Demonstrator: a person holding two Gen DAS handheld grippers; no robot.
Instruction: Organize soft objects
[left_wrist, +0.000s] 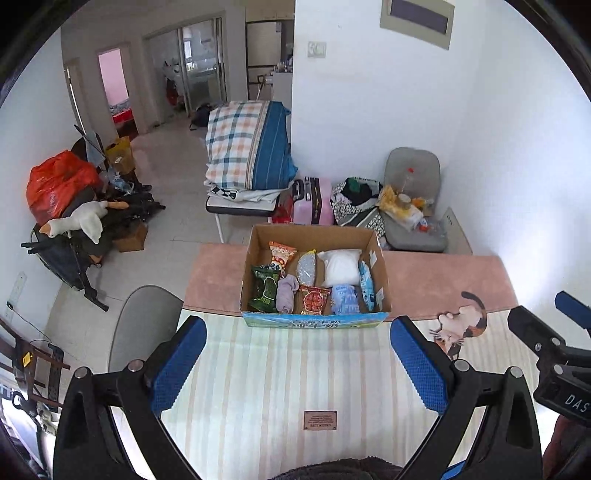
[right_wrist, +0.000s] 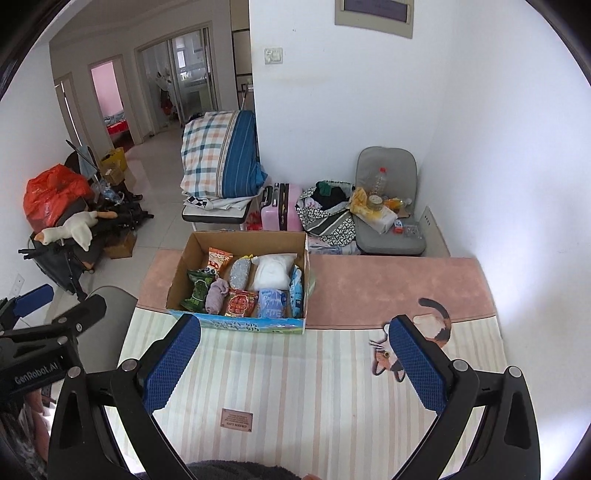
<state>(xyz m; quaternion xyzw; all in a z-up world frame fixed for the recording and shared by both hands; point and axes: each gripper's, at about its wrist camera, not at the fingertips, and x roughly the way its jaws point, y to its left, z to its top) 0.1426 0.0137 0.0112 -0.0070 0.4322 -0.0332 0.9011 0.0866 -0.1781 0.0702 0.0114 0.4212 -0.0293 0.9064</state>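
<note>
A cardboard box (left_wrist: 255, 258) (right_wrist: 181, 269) stands on the table beyond both grippers. It holds several soft packs: a green bag (left_wrist: 264, 288), a purple cloth (left_wrist: 286, 293), a red packet (left_wrist: 314, 299), a white bag (left_wrist: 340, 267), blue packs (left_wrist: 345, 299) and an orange snack bag (left_wrist: 281, 254). My left gripper (left_wrist: 298, 354) is open and empty, over the striped mat in front of the box. My right gripper (right_wrist: 293, 354) is open and empty, to the right of the box's front.
The striped mat (left_wrist: 277, 387) has a cat print (right_wrist: 436, 325) at the right and a small label (right_wrist: 236, 420). A pink cloth (right_wrist: 388, 284) covers the far tabletop. Chairs, a suitcase (right_wrist: 280, 208) and piled bags stand on the floor behind.
</note>
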